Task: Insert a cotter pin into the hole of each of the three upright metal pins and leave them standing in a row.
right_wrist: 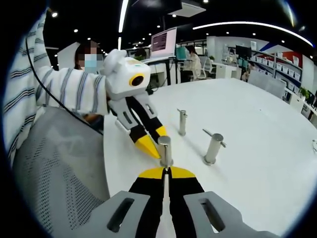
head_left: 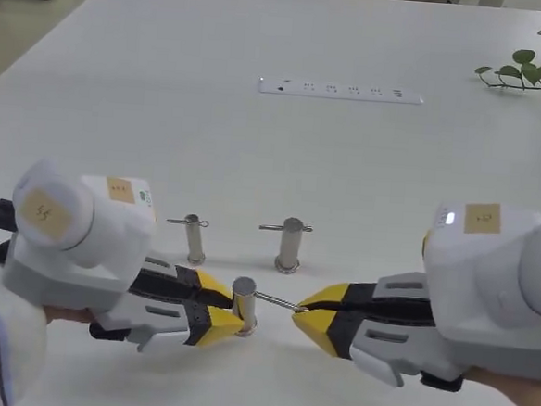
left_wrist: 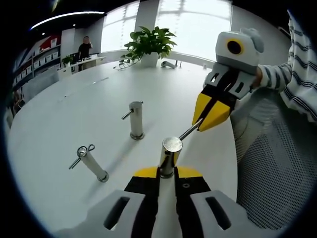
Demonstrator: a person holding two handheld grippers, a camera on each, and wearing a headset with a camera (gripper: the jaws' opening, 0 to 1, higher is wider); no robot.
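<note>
My left tongs (head_left: 229, 314) clamp the metal pin (head_left: 244, 294), my right tongs (head_left: 303, 319) pinch the cotter pin (head_left: 278, 301); I think a crooked push could jam it.

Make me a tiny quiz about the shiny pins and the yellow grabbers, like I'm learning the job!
1. True or false: the left gripper is shut on the front metal pin.
2. How many back pins already carry their own cotter pins? A) none B) one C) two
3. Fill the gap: the right gripper points a thin ____ at the front metal pin.
Key: 1 true. 2 C. 3 a cotter pin.
</note>
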